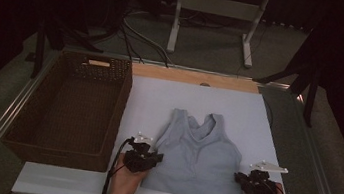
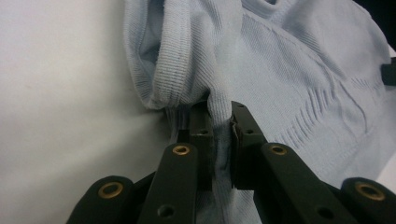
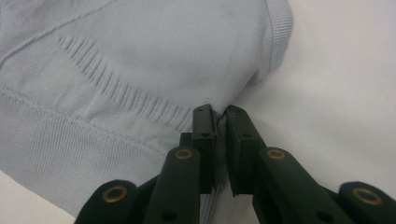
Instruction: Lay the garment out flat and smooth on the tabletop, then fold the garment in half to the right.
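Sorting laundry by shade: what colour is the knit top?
Pale blue knit top, clearest in the left gripper view.

A dark lab: cables (image 1: 133, 34) on carpet, framed table (image 1: 268, 115)

The left gripper (image 2: 219, 122) pinches a fold of the pale blue knit top (image 2: 280, 70) just under its bunched armhole; the white bench (image 2: 60, 93) lies beside it.

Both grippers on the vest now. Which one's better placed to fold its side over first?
Probably left. The left gripper has pinched a raised fold of the light blue vest just under the armhole. The right gripper grips only the flat side edge.
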`<state>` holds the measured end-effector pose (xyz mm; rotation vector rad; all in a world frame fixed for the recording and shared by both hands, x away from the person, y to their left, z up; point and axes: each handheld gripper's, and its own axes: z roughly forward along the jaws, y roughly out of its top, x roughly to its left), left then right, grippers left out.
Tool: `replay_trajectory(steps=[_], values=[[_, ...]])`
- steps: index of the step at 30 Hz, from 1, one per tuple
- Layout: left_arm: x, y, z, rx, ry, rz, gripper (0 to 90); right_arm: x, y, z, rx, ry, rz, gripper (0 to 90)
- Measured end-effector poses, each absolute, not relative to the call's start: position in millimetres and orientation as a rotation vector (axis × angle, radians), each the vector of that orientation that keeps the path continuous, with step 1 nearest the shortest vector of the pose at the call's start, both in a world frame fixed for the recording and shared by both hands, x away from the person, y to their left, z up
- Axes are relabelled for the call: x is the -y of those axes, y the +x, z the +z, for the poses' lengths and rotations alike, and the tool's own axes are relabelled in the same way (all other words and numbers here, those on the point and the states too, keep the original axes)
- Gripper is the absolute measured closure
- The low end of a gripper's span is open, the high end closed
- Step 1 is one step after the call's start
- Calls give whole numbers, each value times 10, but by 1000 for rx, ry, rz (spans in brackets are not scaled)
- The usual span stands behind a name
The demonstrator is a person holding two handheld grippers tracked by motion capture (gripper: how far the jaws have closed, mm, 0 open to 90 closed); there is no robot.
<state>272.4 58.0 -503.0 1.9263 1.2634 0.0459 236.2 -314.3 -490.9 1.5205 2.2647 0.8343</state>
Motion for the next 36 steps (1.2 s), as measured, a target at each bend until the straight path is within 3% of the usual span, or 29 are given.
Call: replay_trajectory(steps=[8,11,14,15,16,17,18,22,25,36], values=[[-513,2632,-5005,-1197,1929,15,826,3272,2303,-4888,-2228,1553,837,838],[-508,2634,-4956,-1159,1926,96,671,3301,2296,-4882,-2209,1566,849,807],[-509,2644,-4909,-1137,1922,160,517,3303,2298,-4873,-2175,1554,889,580],[-509,2644,-4909,-1137,1922,160,480,3303,2298,-4873,-2175,1554,889,580],[-516,2653,-4891,-1132,1905,173,447,3313,2311,-4860,-2149,1550,946,450],[-516,2653,-4891,-1132,1905,173,419,3313,2311,-4860,-2149,1550,946,450],[-531,2653,-4865,-1139,1881,206,400,3318,2317,-4845,-2118,1545,998,357],[-557,2658,-4830,-1149,1853,246,291,3318,2322,-4809,-2053,1521,1032,232],[-566,2662,-4831,-1163,1852,260,236,3330,2334,-4785,-2013,1528,1056,200],[-516,2651,-4954,-1223,1860,236,230,3356,2316,-4753,-1964,1496,1121,163]])
